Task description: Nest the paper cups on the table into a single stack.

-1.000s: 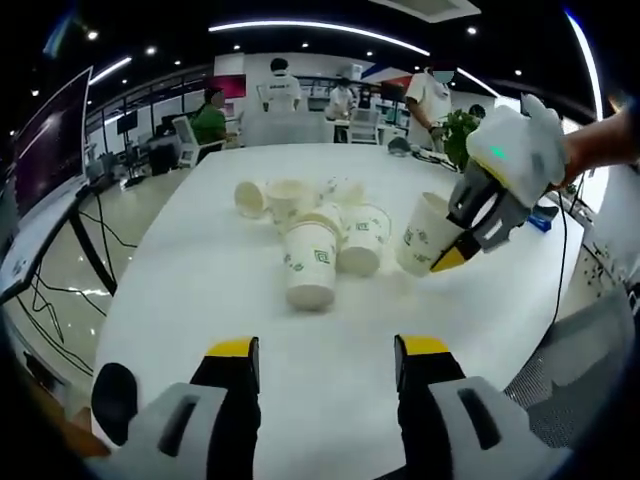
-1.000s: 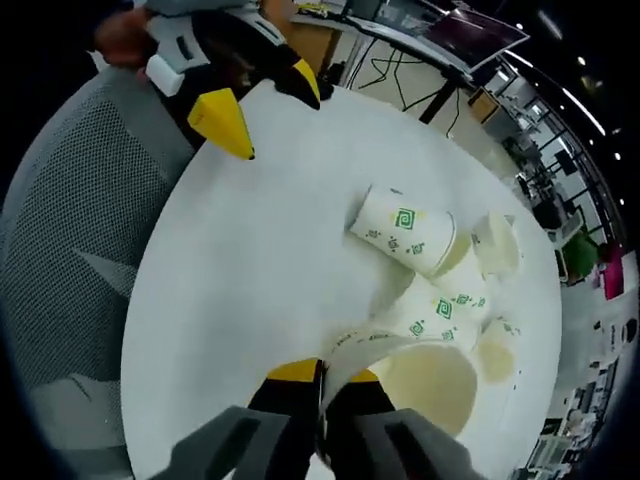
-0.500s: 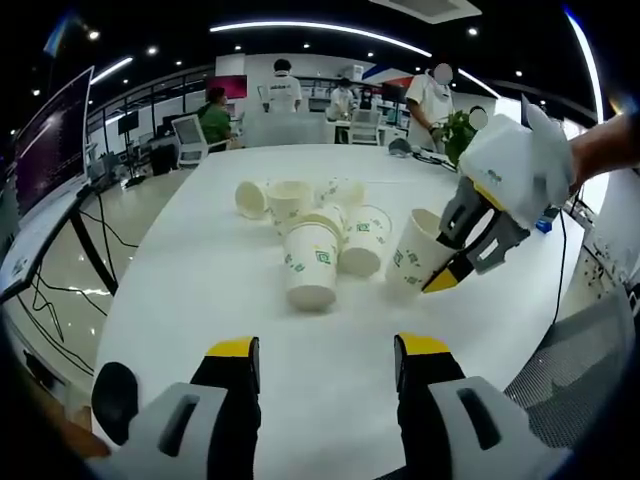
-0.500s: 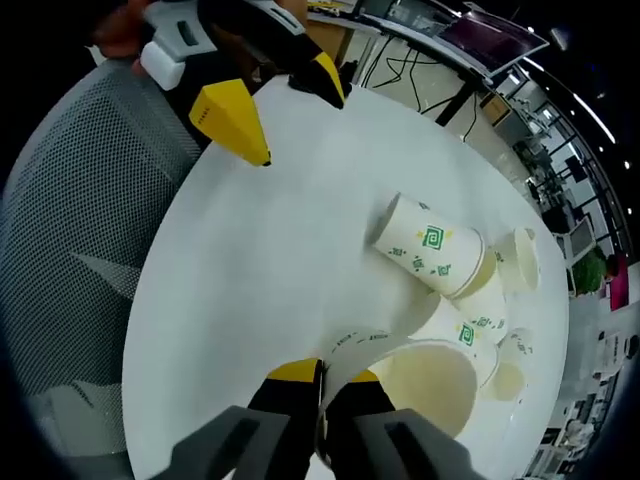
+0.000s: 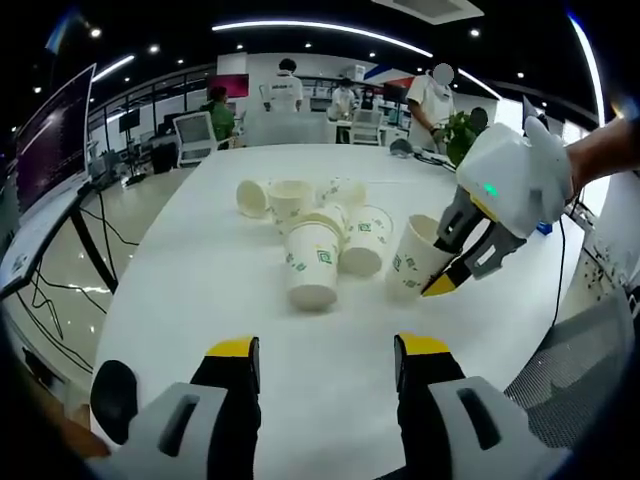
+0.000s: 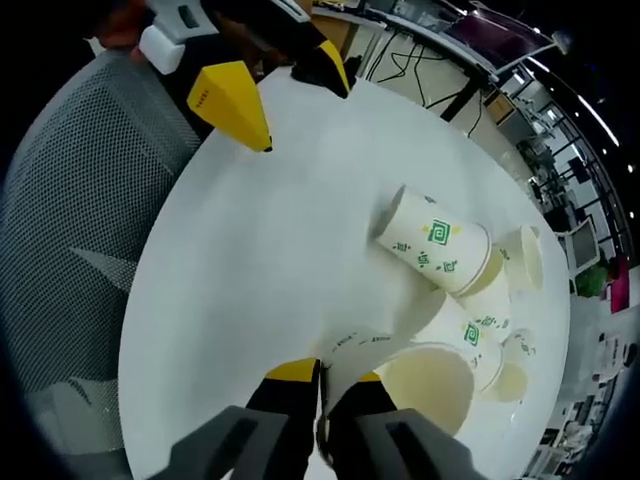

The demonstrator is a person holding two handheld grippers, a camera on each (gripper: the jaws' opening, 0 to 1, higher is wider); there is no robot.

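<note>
R gripper (image 5: 452,262) is clamping one paper cup (image 5: 415,258) by its rim near the tabletop's (image 5: 180,290) right edge; L gripper (image 5: 328,350) is hanging apart, empty. Thin rim could be buckling or slipping during nesting w/ the pile (image 5: 320,235).

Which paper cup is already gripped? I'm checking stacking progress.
The white paper cup with green print at the right of the cluster: the right hand-held gripper pinches its rim. The other cups rest on the white table, ungripped.

Paper cups (image 5: 311,264), matt, printed green. Tabletop (image 5: 200,290): smooth white, slight sheen. My jaw tips are yellow plastic on grey moulded bodies. Chair (image 6: 70,200) at the table's edge: grey mesh cloth.
</note>
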